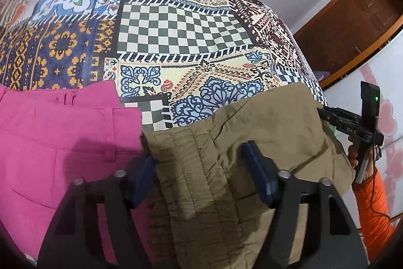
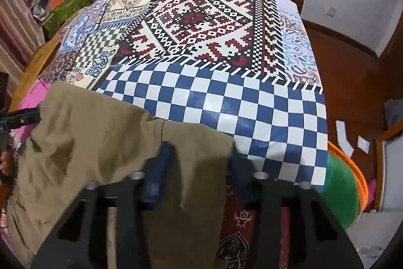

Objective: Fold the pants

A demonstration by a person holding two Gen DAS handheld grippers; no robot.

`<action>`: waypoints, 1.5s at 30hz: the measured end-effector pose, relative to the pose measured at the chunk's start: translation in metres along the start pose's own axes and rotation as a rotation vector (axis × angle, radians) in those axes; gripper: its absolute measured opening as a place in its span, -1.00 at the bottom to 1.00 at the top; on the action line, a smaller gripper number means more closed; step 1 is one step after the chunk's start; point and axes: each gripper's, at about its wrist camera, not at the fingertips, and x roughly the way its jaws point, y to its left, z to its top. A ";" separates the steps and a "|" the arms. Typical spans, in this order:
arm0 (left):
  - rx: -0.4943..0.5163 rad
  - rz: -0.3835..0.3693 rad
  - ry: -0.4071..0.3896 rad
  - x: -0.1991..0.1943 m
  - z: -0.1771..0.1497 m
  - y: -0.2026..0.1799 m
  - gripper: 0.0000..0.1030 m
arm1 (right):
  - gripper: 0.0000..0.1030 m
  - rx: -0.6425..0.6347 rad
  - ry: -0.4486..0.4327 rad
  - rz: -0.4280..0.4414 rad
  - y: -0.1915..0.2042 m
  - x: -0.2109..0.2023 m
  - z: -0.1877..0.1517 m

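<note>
Olive pants [image 1: 226, 143] lie over the near edge of the patterned table [image 1: 176, 27], the elastic waistband toward my left gripper [image 1: 201, 168]. Its blue pads straddle the waistband: the left pad meets the band's end and the right pad rests on the cloth, with a wide gap, so it is open. In the right wrist view my right gripper [image 2: 199, 165] pinches the hanging corner of the olive pants [image 2: 100, 138]; one finger lies on the cloth and the other is partly under its edge. From the left wrist view the right gripper [image 1: 325, 117] sits at the pants' right side.
Pink pants [image 1: 63, 138] lie folded beside the olive pair on the left. A person's orange sleeve [image 1: 375, 208] holds the right tool. A green and orange object [image 2: 345, 193] sits below the table's right edge, over a brown floor [image 2: 352, 82] with white paper scraps.
</note>
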 end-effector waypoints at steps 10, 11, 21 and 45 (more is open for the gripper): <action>-0.012 -0.060 0.004 -0.001 -0.001 -0.003 -0.28 | -0.77 0.048 -0.016 0.018 0.000 0.000 0.003; -0.015 -0.045 -0.010 -0.003 -0.001 -0.002 -0.47 | -0.77 0.045 -0.020 0.014 0.002 -0.002 0.003; -0.051 0.032 0.077 0.016 0.007 0.006 -0.60 | -0.79 0.052 -0.032 0.003 0.004 -0.003 0.002; 0.024 -0.017 -0.073 -0.019 0.005 -0.014 -0.94 | -0.82 0.067 -0.118 -0.018 0.004 -0.026 -0.003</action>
